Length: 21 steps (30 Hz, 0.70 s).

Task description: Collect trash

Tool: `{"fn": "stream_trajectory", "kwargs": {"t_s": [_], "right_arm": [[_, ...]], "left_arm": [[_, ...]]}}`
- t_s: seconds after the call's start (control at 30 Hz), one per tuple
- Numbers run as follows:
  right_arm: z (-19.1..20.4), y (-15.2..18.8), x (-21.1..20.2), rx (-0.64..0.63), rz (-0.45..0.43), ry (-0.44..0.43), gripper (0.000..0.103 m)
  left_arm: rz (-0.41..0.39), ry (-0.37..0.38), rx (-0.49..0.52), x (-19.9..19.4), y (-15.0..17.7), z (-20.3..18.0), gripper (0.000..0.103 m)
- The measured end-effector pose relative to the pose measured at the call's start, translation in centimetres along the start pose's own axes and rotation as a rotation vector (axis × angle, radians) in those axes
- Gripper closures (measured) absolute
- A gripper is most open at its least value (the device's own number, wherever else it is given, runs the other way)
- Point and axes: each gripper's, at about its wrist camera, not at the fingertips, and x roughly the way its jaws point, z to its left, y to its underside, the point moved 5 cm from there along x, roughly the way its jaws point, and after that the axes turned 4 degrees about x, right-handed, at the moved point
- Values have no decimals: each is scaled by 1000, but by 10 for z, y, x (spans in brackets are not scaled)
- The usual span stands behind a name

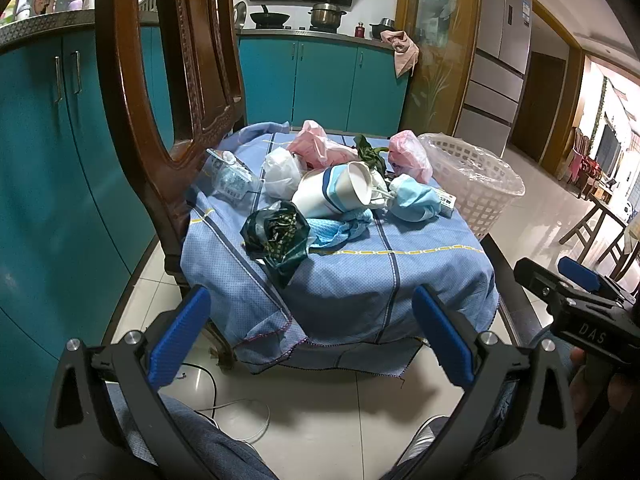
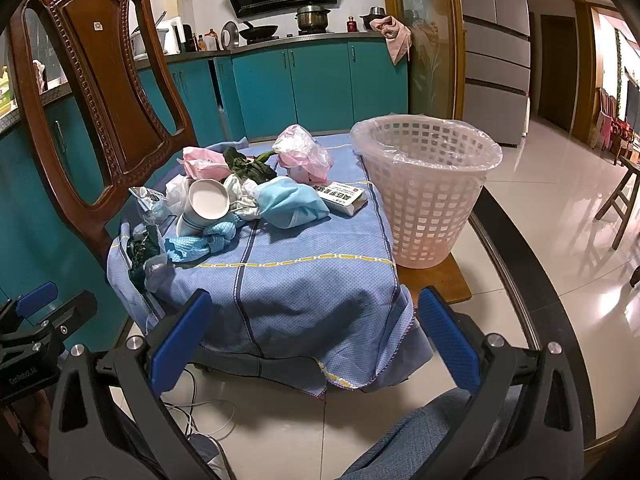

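Trash lies piled on a blue cloth (image 1: 360,272) (image 2: 288,280): a tipped paper cup (image 1: 332,194) (image 2: 204,204), a dark green wrapper (image 1: 276,236) (image 2: 142,250), blue masks (image 1: 414,200) (image 2: 290,202), pink bags (image 1: 320,146) (image 2: 302,154), a white bag (image 1: 282,172), wilted leaves (image 2: 248,168) and a small carton (image 2: 344,196). A white lattice basket (image 1: 476,180) (image 2: 426,184) lined with clear plastic stands to the right of the pile. My left gripper (image 1: 312,332) and my right gripper (image 2: 316,336) hang open in front of the cloth's near edge, holding nothing.
A carved wooden chair back (image 1: 160,100) (image 2: 100,92) rises left of the pile. Teal cabinets (image 1: 320,80) line the back and left. White cables (image 2: 200,408) trail on the tiled floor below. A person's legs in blue trousers (image 2: 408,440) show at the bottom. A wooden stool (image 2: 620,200) stands right.
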Motion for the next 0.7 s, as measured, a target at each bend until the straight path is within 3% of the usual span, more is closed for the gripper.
{"fn": "stream_trajectory", "kwargs": {"t_s": [0.7], "right_arm": [[0, 0, 1, 2, 0, -1, 3]], "left_arm": [[1, 0, 0, 0, 0, 0, 3]]}}
